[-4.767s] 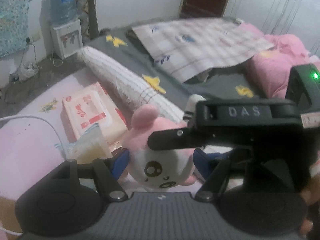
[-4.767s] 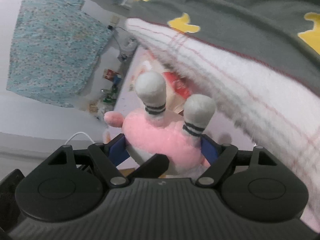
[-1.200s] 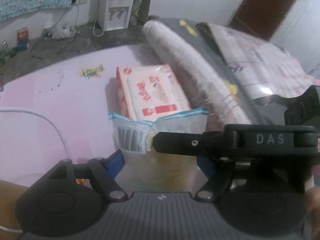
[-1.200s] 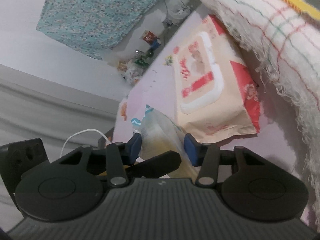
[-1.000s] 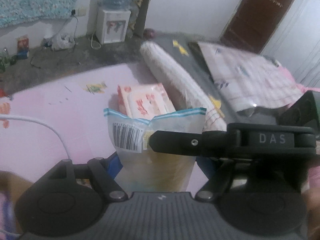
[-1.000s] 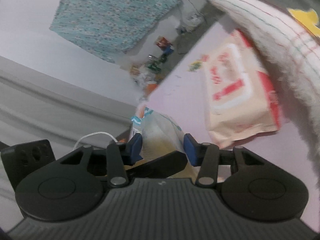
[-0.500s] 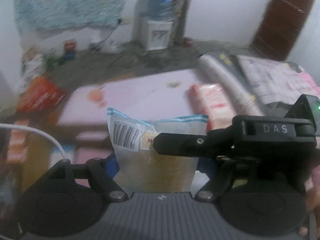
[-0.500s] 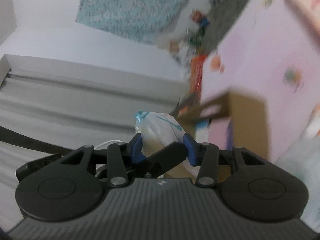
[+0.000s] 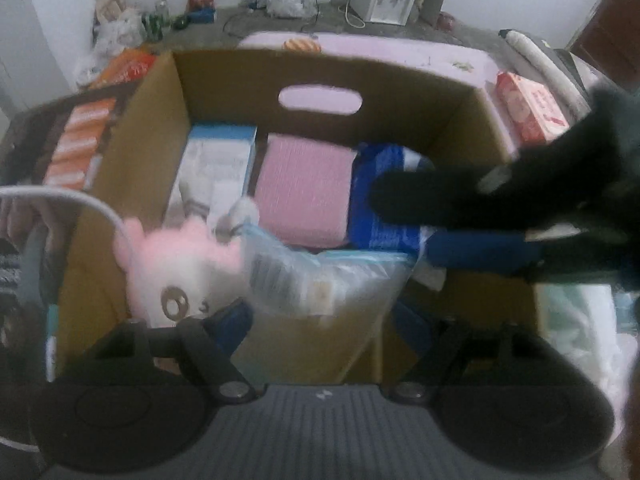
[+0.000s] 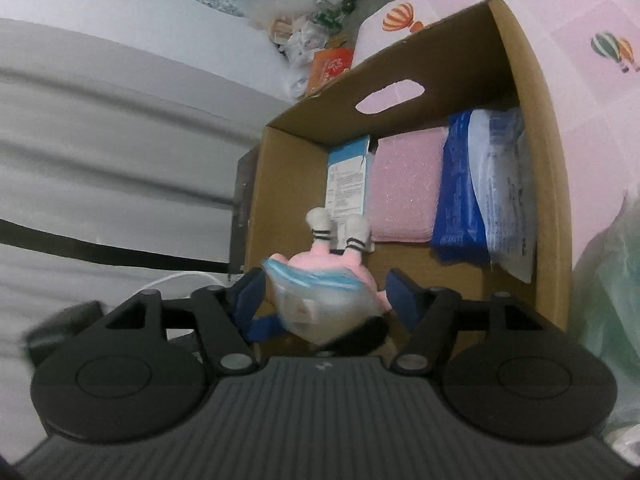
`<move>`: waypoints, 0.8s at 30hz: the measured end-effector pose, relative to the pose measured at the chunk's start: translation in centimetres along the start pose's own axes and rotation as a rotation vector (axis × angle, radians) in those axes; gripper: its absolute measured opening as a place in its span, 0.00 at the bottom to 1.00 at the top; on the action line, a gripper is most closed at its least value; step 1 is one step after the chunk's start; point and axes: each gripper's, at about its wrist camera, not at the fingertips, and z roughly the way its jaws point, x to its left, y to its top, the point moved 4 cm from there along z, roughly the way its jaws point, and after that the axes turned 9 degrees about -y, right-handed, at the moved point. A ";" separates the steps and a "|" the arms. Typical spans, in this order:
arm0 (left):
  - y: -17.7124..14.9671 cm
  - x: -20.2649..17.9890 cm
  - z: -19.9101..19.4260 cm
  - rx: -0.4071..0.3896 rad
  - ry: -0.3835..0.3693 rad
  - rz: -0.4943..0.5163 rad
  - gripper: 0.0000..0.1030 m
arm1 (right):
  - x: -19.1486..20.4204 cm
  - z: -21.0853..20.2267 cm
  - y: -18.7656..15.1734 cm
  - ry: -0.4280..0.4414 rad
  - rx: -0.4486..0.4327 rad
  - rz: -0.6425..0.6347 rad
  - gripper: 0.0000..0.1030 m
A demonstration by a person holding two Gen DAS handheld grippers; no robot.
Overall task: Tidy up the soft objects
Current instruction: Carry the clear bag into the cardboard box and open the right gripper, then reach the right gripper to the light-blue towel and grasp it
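Hovering over the cardboard box now, I have the clear zip bag between both tools. The right hand-held gripper is opening its jaws; in its view the blue pads stand off either side of the bag, so it has let go. The left hand-held gripper is easing inward slightly; its pads flank the lower part of the bag in the bottom centre of the left view, but blur stops me telling whether they press on it. That suggests the drop into the box is under way.

A second ago both views showed the pink bed with the wipes pack and the right jaws clamped on the bag; now the box fills both frames (pink foam pad and blue packet against its far wall). The pink plush already lies inside, in the lower left of the left view.
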 end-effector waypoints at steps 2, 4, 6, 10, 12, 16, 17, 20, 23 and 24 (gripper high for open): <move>-0.5 0.5 0.0 -0.005 -0.009 0.006 0.75 | 0.2 -0.3 -0.2 -0.007 -0.012 -0.009 0.67; -0.5 0.6 -0.1 -0.026 -0.020 0.014 0.75 | -0.3 -0.9 0.0 -0.020 -0.024 -0.017 0.67; -0.4 0.6 0.0 -0.037 -0.040 0.008 0.75 | -0.8 -0.9 0.7 -0.023 -0.034 -0.008 0.67; -0.1 0.2 0.0 -0.051 -0.035 0.005 0.75 | -1.3 -2.1 1.1 -0.028 -0.063 0.001 0.67; 0.1 -0.2 0.0 -0.058 -0.036 0.002 0.75 | -1.6 -3.0 1.3 -0.016 -0.081 0.009 0.67; 0.5 -1.0 -1.3 -0.081 -0.023 0.013 0.79 | -2.6 -5.0 1.2 0.016 -0.120 0.031 0.72; 0.6 -1.4 -1.9 -0.093 -0.021 0.015 0.81 | -3.0 -5.6 1.1 0.024 -0.131 0.038 0.73; 1.1 -3.2 -3.4 -0.119 -0.032 0.017 0.84 | -4.4 -7.6 0.8 0.064 -0.169 0.077 0.84; 1.7 -5.6 -4.5 -0.141 -0.050 0.025 0.85 | -6.3 -9.7 0.6 0.082 -0.207 0.118 0.86; 2.0 -6.7 -4.8 -0.148 -0.060 0.032 0.87 | -7.1 -10.4 0.5 0.079 -0.218 0.129 0.88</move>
